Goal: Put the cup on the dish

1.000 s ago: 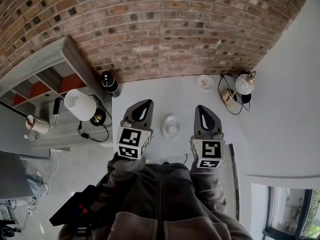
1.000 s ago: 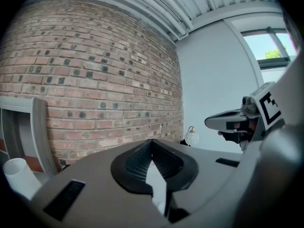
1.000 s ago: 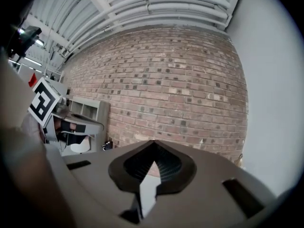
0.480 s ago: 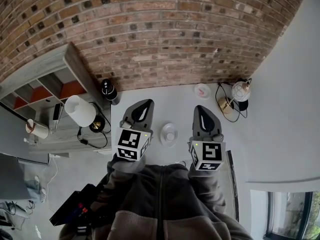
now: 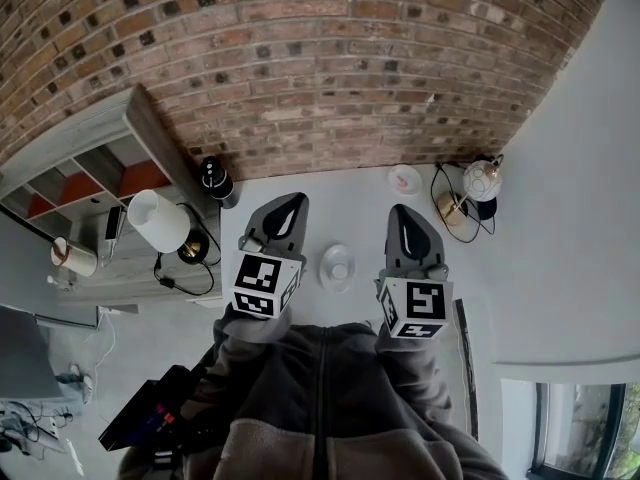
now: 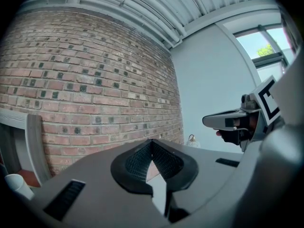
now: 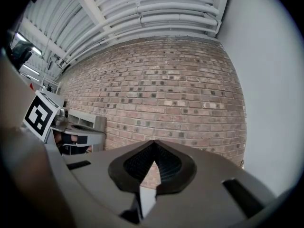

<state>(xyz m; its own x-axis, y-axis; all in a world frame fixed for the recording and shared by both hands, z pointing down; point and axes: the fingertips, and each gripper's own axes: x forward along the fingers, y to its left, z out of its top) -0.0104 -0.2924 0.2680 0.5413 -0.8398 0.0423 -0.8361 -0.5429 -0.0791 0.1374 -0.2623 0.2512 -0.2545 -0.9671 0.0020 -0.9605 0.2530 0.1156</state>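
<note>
Red-brown brick wall [image 5: 320, 58] closes the back of a pale grey tabletop [image 5: 330, 203]; a plain white wall [image 5: 570, 218] bounds it on the right and a grey shelf unit [image 5: 90, 158] stands at its left.

Count, head view:
- Two grippers. The left gripper [image 5: 296, 202] and the right gripper [image 5: 399, 212] are held level and side by side, each with one marker cube.
- One white round dish [image 5: 337, 267]. It carries a smaller white round form at its centre that looks like the cup [image 5: 338, 264], though it is too small to confirm.
- One small pinkish round dish [image 5: 405, 179] near the back wall.
- Two lamps: a white drum-shade lamp [image 5: 156, 219] at the left and a globe lamp on a brass base [image 5: 481, 182] at the right rear, with a looped black cord.
- One black cylinder [image 5: 216, 178] at the foot of the shelf unit.

Jaws: the left gripper [image 6: 152, 148] has its jaws closed together with nothing between them. The right gripper [image 7: 153, 148] is the same, fully closed and empty.

Views compared: only the head view shows the dishes. The left gripper view adds the ribbed ceiling and a window [image 6: 263, 46], and shows the right gripper from the side. The right gripper view shows brick, ceiling and the left marker cube [image 7: 40, 114].

Clearance: the white dish lies between the two grippers, apart from both. Bare tabletop runs from there to the wall.
</note>
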